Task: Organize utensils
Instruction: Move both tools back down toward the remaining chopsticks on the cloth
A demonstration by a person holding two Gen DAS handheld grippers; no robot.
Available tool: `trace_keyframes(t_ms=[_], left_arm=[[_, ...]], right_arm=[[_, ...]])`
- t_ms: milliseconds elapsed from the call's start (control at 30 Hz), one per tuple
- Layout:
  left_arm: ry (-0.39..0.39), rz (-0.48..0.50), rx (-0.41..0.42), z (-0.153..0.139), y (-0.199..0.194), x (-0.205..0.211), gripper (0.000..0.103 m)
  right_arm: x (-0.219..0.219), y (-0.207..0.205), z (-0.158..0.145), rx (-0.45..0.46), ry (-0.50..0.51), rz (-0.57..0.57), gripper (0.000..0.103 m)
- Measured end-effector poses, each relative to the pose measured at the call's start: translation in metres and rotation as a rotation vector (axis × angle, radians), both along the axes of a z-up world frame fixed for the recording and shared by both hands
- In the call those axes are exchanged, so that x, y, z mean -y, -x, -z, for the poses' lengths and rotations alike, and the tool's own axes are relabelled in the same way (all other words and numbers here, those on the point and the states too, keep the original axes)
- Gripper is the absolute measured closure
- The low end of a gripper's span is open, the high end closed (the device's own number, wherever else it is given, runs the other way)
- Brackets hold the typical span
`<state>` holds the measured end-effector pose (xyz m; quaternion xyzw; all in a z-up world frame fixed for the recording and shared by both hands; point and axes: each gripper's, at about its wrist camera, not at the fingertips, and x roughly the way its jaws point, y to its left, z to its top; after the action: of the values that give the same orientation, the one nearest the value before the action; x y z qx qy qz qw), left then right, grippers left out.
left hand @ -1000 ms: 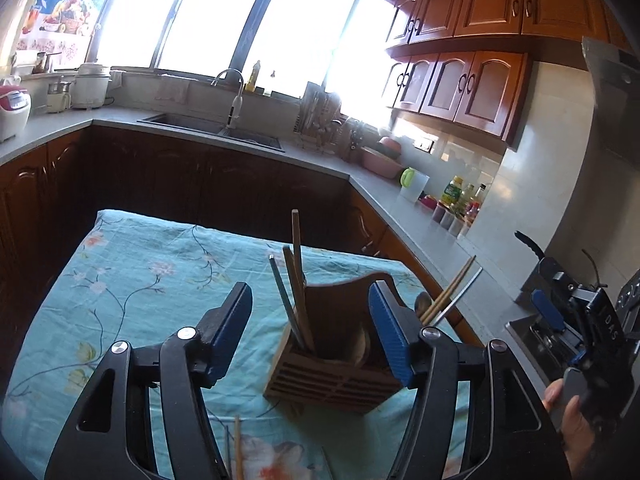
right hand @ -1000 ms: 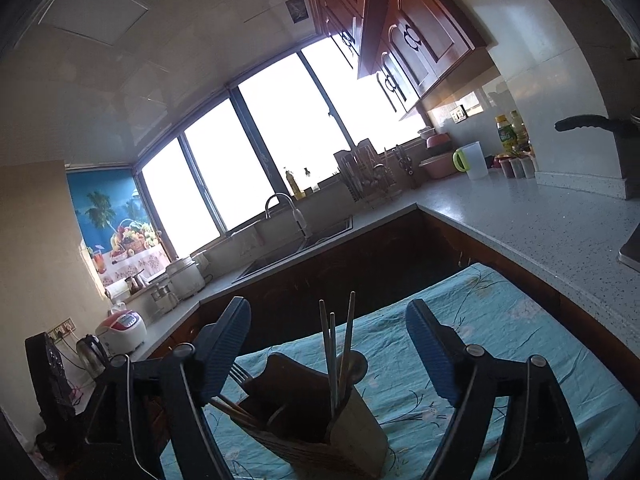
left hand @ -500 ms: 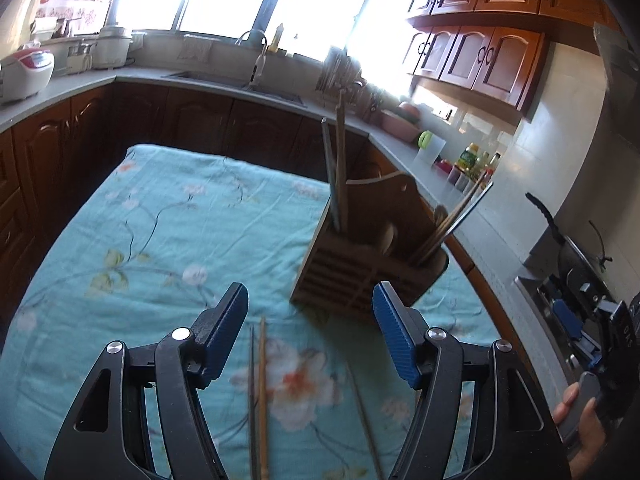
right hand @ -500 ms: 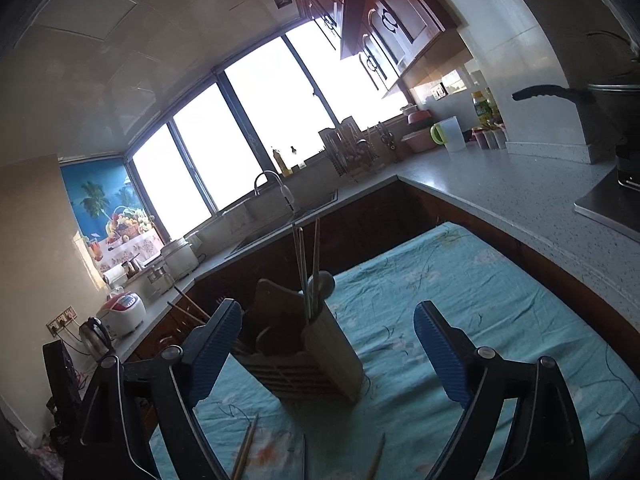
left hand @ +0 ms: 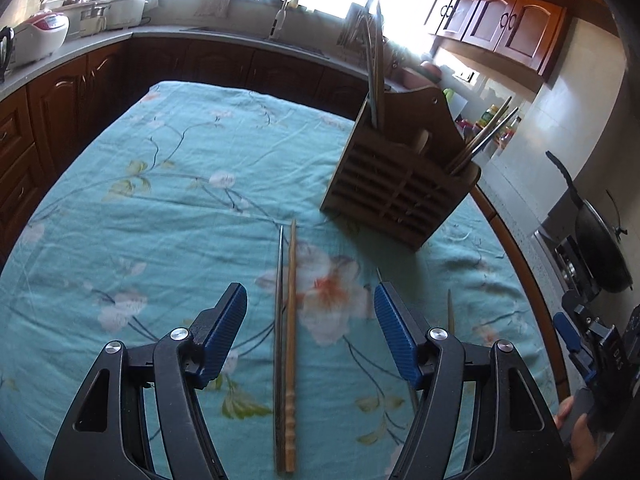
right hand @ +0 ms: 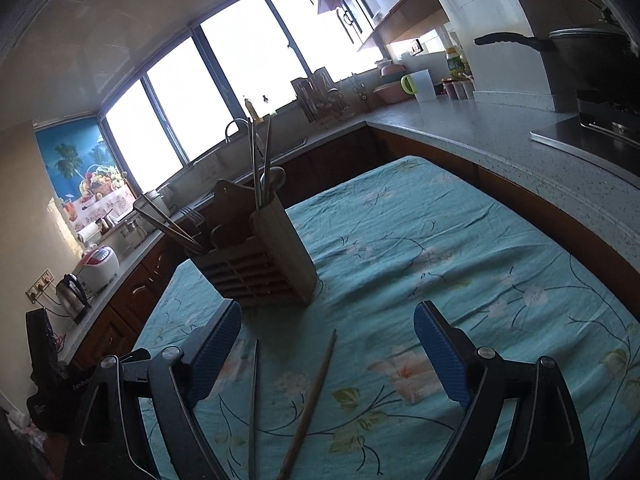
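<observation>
both tools spread, empty: left tool (left hand: 310,330) over wooden chopstick (left hand: 291,344), right tool (right hand: 328,344).

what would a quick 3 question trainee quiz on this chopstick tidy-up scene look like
1. True or false: the left gripper is shut on a chopstick.
2. Which loose chopsticks lie side by side on the tablecloth? A) two metal ones B) a wooden chopstick and a metal chopstick C) two wooden ones
3. Fill in: the utensil holder already holds chopsticks and stands ____ on the cloth.

Key: 1 false, its fingers stand apart above the pair, as the right gripper stands open; 2 B; 3 upright.
</observation>
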<state>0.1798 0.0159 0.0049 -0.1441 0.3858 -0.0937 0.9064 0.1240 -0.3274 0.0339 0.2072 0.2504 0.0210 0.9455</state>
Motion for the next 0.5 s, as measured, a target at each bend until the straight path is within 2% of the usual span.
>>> trace_keyframes(t_ms=[500], left_arm=[[-0.034,0.027,-0.093,0.022,0.002,0.01,0.036]], right_arm=[[-0.023,-0.009,0.026,-0.105,0.035,-0.055,0.015]])
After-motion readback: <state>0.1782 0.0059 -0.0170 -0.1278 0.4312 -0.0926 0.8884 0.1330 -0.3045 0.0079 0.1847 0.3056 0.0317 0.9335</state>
